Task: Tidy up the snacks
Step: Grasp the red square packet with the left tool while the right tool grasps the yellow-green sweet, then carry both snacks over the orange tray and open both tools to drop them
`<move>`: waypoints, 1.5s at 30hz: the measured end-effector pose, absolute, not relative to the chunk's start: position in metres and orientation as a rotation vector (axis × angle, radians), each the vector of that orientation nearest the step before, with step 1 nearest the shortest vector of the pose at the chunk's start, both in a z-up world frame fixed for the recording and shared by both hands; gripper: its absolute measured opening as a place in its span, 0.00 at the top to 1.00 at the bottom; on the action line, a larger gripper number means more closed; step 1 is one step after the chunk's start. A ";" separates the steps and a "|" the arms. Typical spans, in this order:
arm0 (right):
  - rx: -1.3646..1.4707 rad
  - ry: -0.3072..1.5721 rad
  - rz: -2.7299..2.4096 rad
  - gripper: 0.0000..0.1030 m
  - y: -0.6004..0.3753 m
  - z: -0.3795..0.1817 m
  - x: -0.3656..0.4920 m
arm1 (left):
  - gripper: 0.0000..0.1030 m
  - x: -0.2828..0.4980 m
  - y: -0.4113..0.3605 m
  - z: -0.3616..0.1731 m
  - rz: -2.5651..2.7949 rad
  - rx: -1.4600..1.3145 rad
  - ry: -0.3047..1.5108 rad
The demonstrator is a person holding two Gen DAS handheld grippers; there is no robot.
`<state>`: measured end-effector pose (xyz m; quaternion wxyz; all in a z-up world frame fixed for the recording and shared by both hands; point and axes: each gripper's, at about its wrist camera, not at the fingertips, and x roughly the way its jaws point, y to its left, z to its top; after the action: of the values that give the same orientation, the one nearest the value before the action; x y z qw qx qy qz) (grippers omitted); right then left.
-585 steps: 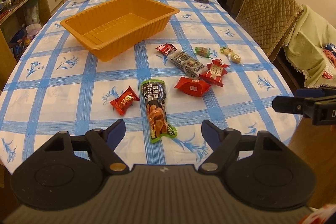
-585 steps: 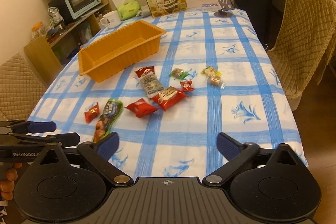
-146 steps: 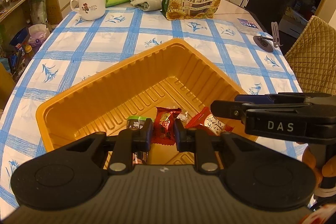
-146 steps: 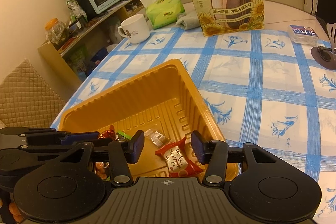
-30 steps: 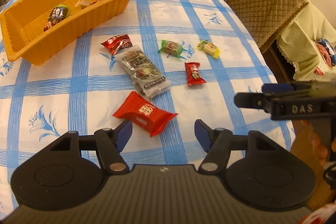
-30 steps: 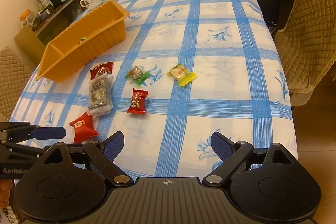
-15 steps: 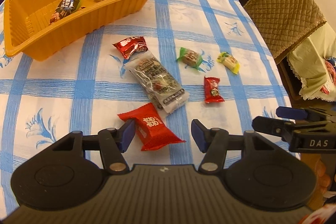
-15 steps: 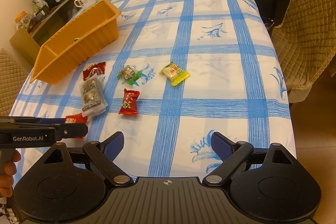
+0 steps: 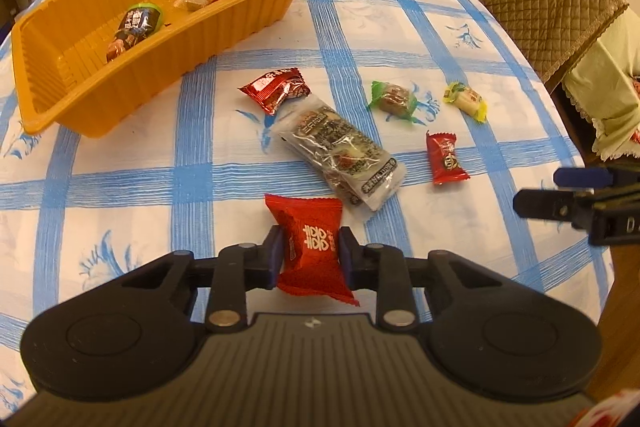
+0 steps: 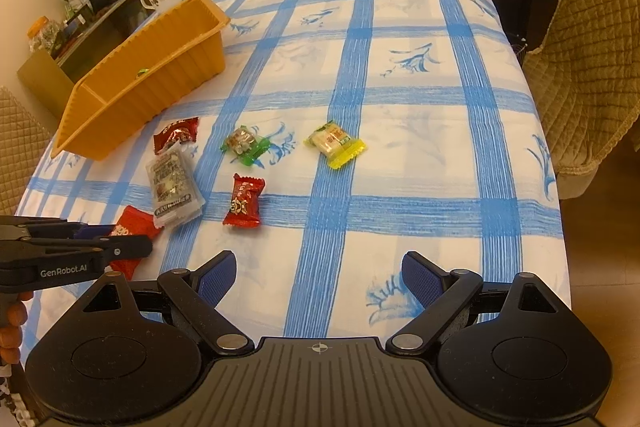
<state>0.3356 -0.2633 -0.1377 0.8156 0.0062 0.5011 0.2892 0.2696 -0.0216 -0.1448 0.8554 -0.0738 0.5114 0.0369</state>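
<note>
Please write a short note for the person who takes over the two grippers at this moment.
Left gripper: jaws closing on the red snack packet, pads pressing its sides, packet on the table.
Right gripper: open, empty, above the tablecloth.
Done: some snacks lie in the orange tray.
Left on the table: dark red packet, clear long packet, green candy, yellow candy, small red candy.

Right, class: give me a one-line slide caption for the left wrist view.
Left gripper closing on a red snack packet, five wrapped snacks and orange tray beyond.
</note>
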 end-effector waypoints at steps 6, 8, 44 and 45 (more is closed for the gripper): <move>-0.050 0.995 0.653 0.14 -0.256 -0.137 0.345 | 0.77 0.262 -0.013 -0.142 0.097 -0.122 1.067; -0.083 0.948 0.678 0.14 -0.254 -0.137 0.349 | 0.77 0.258 -0.006 -0.140 0.112 -0.135 1.063; -0.351 0.806 0.896 0.79 -0.200 -0.133 0.382 | 0.78 0.185 0.059 -0.096 0.331 -0.242 0.976; -0.339 0.805 0.901 0.79 -0.199 -0.129 0.380 | 0.78 0.183 0.060 -0.092 0.328 -0.244 0.968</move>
<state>0.3801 -0.1986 -0.1287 0.8096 -0.1586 0.3765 0.4216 0.1834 0.0600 -0.0921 0.8651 -0.1163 0.4621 0.1567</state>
